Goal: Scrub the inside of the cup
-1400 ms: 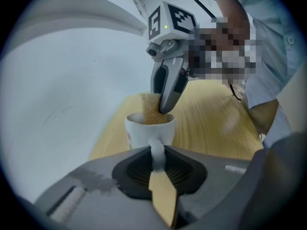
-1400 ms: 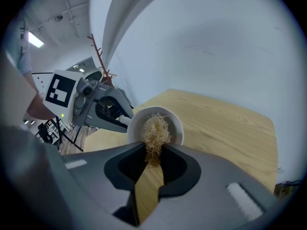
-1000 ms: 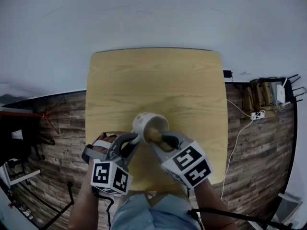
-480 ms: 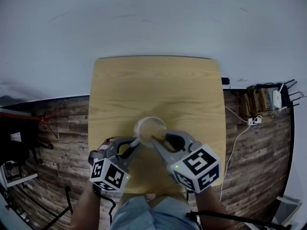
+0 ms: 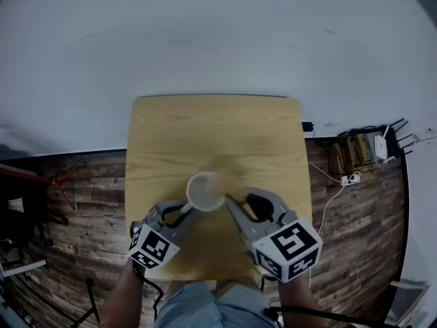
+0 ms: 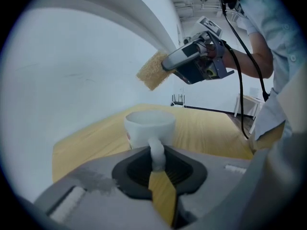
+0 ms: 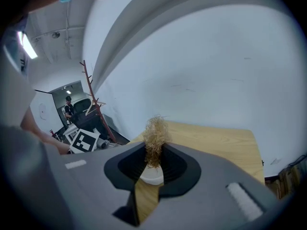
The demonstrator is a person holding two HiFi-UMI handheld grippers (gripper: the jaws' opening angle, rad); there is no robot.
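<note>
Smooth white ceramic cup (image 5: 205, 191); coarse tan fibrous scrubber (image 7: 156, 134); matt pale wood table (image 5: 212, 128).

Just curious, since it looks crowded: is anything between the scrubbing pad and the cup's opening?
Nothing visible does. The scrubbing pad in the right hand-held gripper hangs in open air above the cup, whose mouth faces up, unblocked.
</note>
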